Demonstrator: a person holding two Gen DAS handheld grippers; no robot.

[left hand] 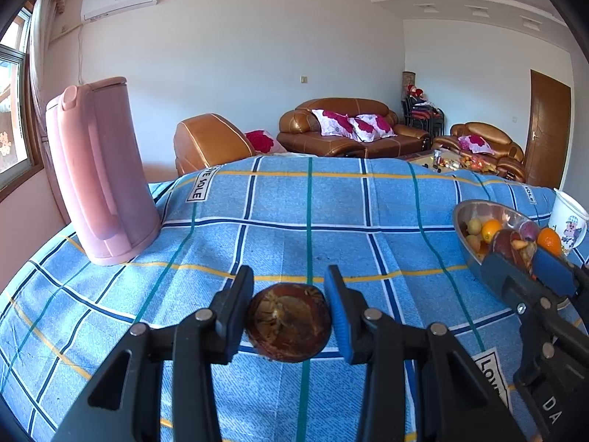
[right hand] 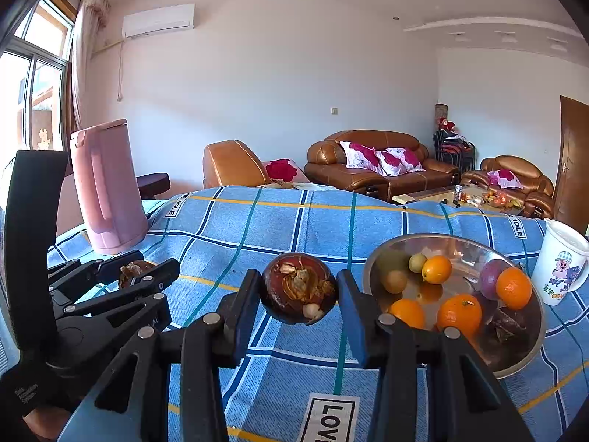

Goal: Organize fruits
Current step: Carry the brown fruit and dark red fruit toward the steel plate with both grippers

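left tool (left hand: 289, 313) clamping a dark round fruit half (left hand: 289, 322), cut face toward camera | right tool (right hand: 300, 296) clamping another half (right hand: 300, 293) | metal bowl (right hand: 530, 346) of oranges sitting right on the checked desk cloth (left hand: 331, 213) | pink jug (left hand: 99, 169) standing far left

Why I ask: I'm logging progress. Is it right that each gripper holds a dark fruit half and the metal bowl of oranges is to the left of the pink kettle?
Not quite. Each gripper, left and right, does hold a dark fruit half, but the metal bowl sits to the right of the pink kettle, as the right wrist view shows.
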